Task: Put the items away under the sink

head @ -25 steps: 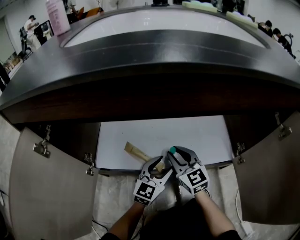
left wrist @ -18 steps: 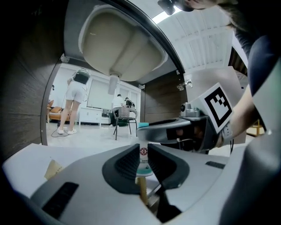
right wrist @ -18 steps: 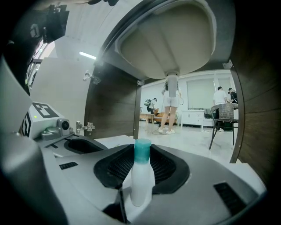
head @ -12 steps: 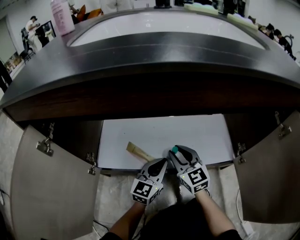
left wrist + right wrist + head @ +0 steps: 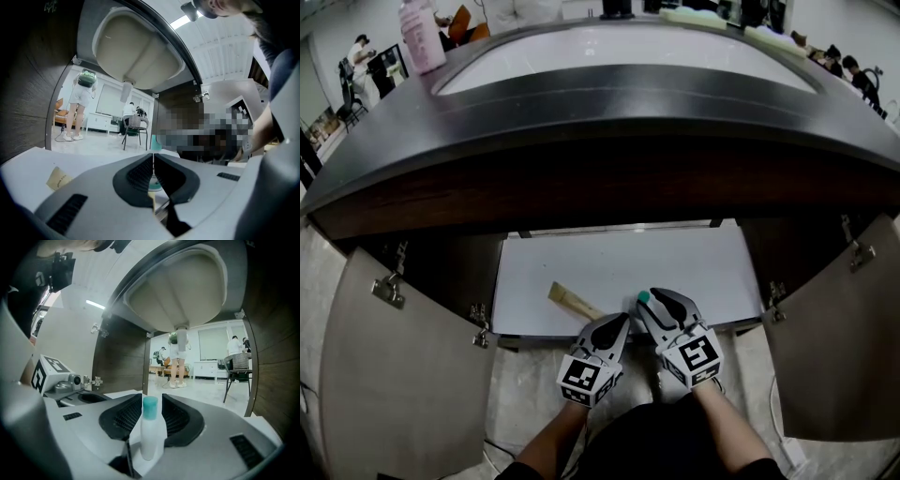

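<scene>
The cabinet under the sink stands open, with a white shelf floor [image 5: 675,267]. A small white bottle with a teal cap [image 5: 150,430] stands upright at the shelf's front edge, its cap [image 5: 644,297] showing in the head view. My right gripper [image 5: 151,398] reaches around it. Its jaws have just been opening, and a gap shows on each side of the bottle. My left gripper [image 5: 619,325] is just to its left, shut with nothing between the jaws [image 5: 153,157]. A flat tan item [image 5: 570,301] lies on the shelf, left of both grippers.
Both cabinet doors hang open, one at the left [image 5: 384,375] and one at the right [image 5: 839,347]. The sink bowl [image 5: 136,51] and its drain pipe [image 5: 125,91] hang overhead. A pink bottle [image 5: 420,33] stands on the dark counter [image 5: 600,103]. People stand beyond the cabinet.
My left gripper's jaws went from open to shut near the tan item's end. The right jaws spread a little wider around the bottle. Neither hand shifted much.
</scene>
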`<state>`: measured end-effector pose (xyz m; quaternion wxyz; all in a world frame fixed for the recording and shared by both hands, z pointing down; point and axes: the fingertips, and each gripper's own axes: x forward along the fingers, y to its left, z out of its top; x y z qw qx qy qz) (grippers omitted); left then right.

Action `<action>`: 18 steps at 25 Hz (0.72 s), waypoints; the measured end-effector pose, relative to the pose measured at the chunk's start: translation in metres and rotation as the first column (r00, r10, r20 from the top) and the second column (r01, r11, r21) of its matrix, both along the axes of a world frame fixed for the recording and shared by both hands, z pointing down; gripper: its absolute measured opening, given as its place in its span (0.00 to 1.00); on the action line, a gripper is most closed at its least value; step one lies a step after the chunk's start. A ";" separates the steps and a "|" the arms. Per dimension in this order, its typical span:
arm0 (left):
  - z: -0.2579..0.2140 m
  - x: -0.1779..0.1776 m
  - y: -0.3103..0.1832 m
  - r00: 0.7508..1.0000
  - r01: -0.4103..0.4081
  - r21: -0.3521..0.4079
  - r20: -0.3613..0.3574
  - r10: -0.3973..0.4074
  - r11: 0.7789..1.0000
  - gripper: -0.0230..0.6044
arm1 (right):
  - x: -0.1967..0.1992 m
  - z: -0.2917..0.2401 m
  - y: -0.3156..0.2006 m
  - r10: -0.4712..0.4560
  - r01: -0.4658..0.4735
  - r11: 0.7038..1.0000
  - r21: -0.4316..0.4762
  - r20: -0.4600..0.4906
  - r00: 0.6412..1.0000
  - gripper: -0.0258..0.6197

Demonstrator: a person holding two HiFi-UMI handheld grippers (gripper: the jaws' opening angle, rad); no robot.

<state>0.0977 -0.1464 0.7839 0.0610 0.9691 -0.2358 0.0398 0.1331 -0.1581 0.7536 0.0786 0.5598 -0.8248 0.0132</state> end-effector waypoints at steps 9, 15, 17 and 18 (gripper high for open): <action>-0.001 -0.001 0.011 0.998 0.038 -0.029 -0.045 -0.039 0.999 0.06 | -0.002 -0.001 0.026 -0.004 0.005 1.000 0.017 -0.013 1.000 0.22; -0.004 -0.005 0.025 0.996 0.062 -0.027 -0.065 -0.063 0.998 0.06 | -0.015 0.003 0.044 -0.027 0.027 1.000 0.008 -0.005 1.000 0.13; -0.007 -0.006 0.031 0.995 0.073 -0.024 -0.072 -0.075 0.997 0.06 | -0.020 0.003 0.051 -0.035 0.035 0.999 0.006 -0.003 0.999 0.12; -0.008 -0.007 0.033 0.994 0.082 -0.023 -0.076 -0.084 0.996 0.06 | -0.021 0.002 0.054 -0.038 0.038 0.999 0.006 0.000 0.999 0.11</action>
